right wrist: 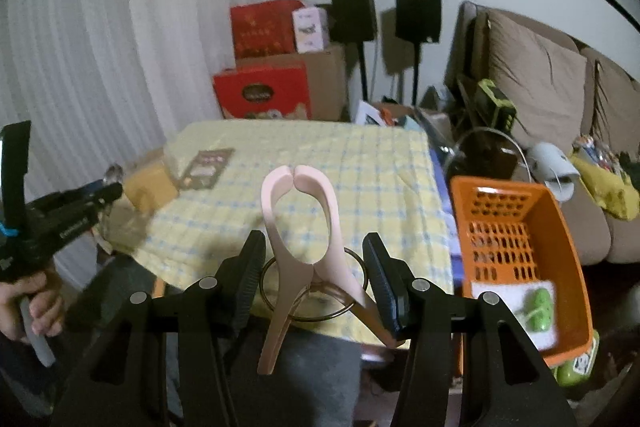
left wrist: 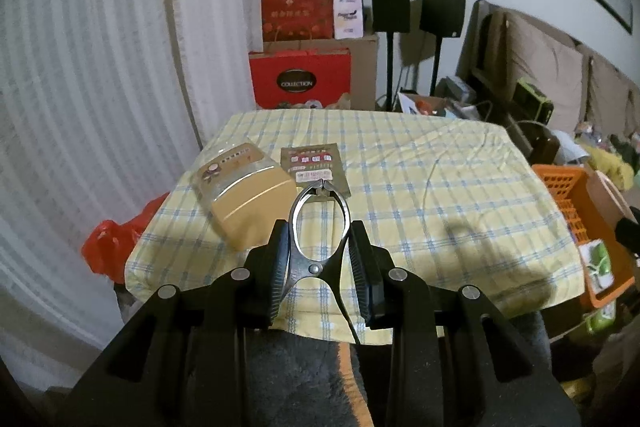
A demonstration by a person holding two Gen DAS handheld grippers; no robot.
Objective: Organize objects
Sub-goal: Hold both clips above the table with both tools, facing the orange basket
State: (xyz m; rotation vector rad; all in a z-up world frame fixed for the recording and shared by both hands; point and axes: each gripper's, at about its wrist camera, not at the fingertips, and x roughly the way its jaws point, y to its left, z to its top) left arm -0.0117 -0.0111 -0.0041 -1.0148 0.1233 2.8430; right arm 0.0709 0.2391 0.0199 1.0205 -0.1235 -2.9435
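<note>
- The metal clamp is pinched between the left gripper's pads, held above the near edge of the checked tablecloth.
- The pink plastic clamp is pinched by the right gripper, also over the cloth's near edge.
- A tan box and a brown packet lie on the cloth's far left.
- An orange basket sits just right of the cloth.

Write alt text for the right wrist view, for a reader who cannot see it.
The right tool holds a pink plastic clip with a metal ring above a table in a yellow checked cloth. An orange basket stands to the right, and the left tool enters from the left edge.
</note>
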